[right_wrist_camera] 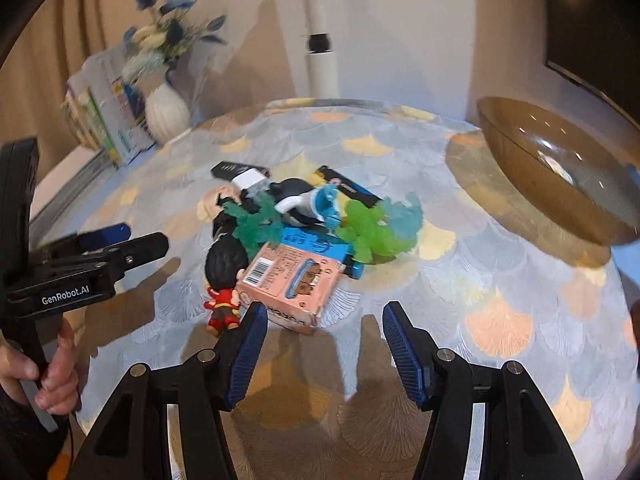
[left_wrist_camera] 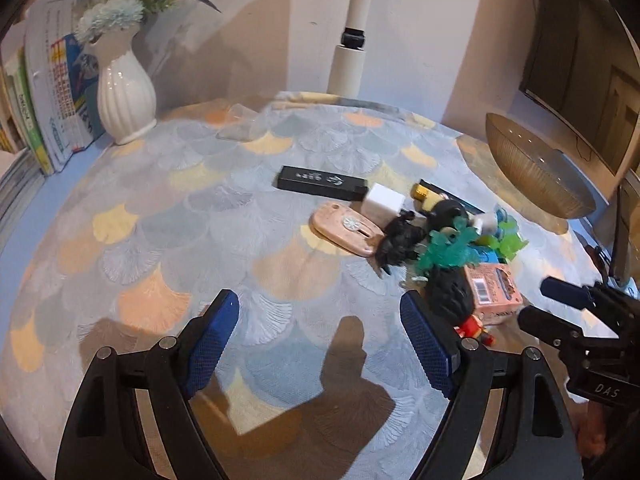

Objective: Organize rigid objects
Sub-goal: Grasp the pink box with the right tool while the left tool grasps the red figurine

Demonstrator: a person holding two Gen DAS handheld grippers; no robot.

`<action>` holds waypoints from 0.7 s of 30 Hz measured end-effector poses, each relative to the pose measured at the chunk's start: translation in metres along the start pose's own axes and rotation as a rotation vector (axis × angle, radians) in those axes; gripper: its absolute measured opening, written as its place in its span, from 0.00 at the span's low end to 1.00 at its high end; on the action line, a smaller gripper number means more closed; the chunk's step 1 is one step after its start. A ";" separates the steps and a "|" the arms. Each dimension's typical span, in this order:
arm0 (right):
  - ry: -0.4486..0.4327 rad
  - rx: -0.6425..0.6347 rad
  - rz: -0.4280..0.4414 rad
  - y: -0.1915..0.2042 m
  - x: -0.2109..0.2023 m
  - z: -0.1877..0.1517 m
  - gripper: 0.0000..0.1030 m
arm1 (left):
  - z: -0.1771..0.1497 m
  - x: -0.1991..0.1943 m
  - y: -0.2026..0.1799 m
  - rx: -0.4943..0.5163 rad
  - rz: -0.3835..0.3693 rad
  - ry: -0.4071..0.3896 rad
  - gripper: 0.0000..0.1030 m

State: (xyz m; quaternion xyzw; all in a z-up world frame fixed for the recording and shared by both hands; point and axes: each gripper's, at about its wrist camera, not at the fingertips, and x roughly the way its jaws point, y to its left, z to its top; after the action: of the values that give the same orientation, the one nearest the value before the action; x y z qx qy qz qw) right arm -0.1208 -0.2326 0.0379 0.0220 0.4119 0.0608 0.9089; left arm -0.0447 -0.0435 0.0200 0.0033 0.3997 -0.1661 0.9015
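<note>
A heap of small rigid objects lies mid-table: a pink box (right_wrist_camera: 294, 286) with a barcode, a red-suited figurine (right_wrist_camera: 222, 280), green plastic toys (right_wrist_camera: 370, 230), a black slim box (left_wrist_camera: 322, 182), a white cube (left_wrist_camera: 385, 201) and a pink oval case (left_wrist_camera: 346, 229). The pink box also shows in the left wrist view (left_wrist_camera: 494, 292). My left gripper (left_wrist_camera: 320, 340) is open and empty, left of the heap. My right gripper (right_wrist_camera: 324, 350) is open and empty, just in front of the pink box.
A brown glass bowl (right_wrist_camera: 560, 168) stands at the right of the table; it also shows in the left wrist view (left_wrist_camera: 536, 168). A white vase (left_wrist_camera: 126, 96) with flowers and standing books (left_wrist_camera: 52, 92) are at the back left. A white pole (left_wrist_camera: 352, 28) rises at the back.
</note>
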 end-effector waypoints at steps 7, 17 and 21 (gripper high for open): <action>0.090 -0.199 0.095 0.003 0.012 0.022 0.57 | 0.007 -0.001 -0.038 0.017 -0.142 0.054 0.78; 0.126 -0.335 0.198 -0.002 0.033 0.024 0.57 | 0.001 0.025 -0.059 0.042 -0.173 0.116 0.51; 0.122 -0.351 0.213 -0.001 0.040 0.028 0.59 | 0.002 0.019 -0.049 0.059 -0.181 0.121 0.45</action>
State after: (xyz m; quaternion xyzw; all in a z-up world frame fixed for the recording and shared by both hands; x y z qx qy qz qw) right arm -0.0731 -0.2278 0.0267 -0.0972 0.4447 0.2285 0.8606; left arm -0.0462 -0.0961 0.0135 0.0037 0.4468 -0.2582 0.8566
